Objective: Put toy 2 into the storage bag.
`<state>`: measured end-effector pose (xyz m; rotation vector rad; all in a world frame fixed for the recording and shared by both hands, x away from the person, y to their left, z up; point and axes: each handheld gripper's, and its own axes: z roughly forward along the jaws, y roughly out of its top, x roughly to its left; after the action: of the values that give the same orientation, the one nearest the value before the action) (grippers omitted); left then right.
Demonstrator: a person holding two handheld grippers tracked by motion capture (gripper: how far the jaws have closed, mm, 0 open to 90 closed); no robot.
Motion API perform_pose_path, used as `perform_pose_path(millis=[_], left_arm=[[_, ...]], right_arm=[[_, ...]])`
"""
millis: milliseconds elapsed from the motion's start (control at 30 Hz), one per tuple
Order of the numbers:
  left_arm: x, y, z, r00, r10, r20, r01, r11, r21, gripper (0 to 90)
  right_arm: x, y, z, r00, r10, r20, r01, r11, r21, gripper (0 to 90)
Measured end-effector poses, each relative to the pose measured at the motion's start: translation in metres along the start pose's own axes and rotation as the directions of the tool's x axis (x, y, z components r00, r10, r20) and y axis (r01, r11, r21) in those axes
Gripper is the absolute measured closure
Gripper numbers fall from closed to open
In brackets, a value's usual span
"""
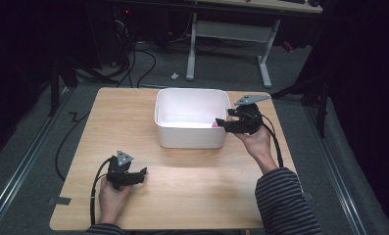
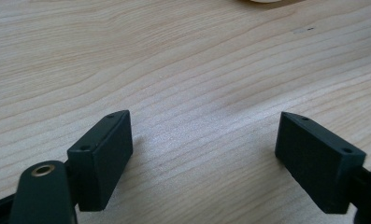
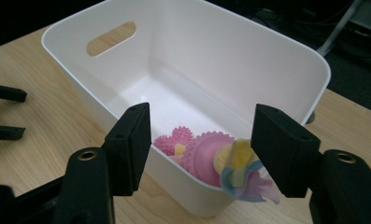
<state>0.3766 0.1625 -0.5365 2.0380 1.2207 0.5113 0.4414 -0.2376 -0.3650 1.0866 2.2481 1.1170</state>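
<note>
High view: white bin [image 1: 191,134] sits at the far-middle of the wood surface [image 1: 182,196], w/ a bit of pink showing inside at its right end. Right hand-held gripper [image 1: 221,122] reaches over that end's rim. Left hand-held gripper [image 1: 142,174] rests near the front-left edge, well apart from the bin.

Left gripper view: jaws wide, bare surface between them.

Right gripper view: jaws part open, gripping nothing. Pink toy [image 3: 206,156] lies in the bin's near corner; its pastel yellow-blue bit hangs over the rim, just beside the right jaw.

Pink toy [image 3: 206,156] partly behind bin wall [image 3: 183,175]
</note>
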Motion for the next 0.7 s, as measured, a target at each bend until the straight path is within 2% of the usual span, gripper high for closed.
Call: perform_pose_path(millis=[367, 567, 700], left_arm=[[0.0, 0.0, 0.0, 1.0, -0.001, -0.003, 0.001, 1.0, 0.0, 19.7], [0.0, 0.0, 0.0, 1.0, -0.001, -0.004, 0.001, 1.0, -0.001, 19.7], [0.0, 0.0, 0.0, 1.0, -0.001, -0.003, 0.001, 1.0, 0.001, 19.8]], right_arm=[[-0.004, -0.015, -0.036, 0.9993, 0.037, -0.004, -0.037, 0.991, -0.126, 41.1], [-0.003, -0.024, -0.055, 0.9993, 0.032, 0.016, -0.029, 0.985, -0.17, 41.1], [-0.003, -0.026, -0.061, 0.9988, 0.03, 0.038, -0.023, 0.984, -0.178, 41.2]])
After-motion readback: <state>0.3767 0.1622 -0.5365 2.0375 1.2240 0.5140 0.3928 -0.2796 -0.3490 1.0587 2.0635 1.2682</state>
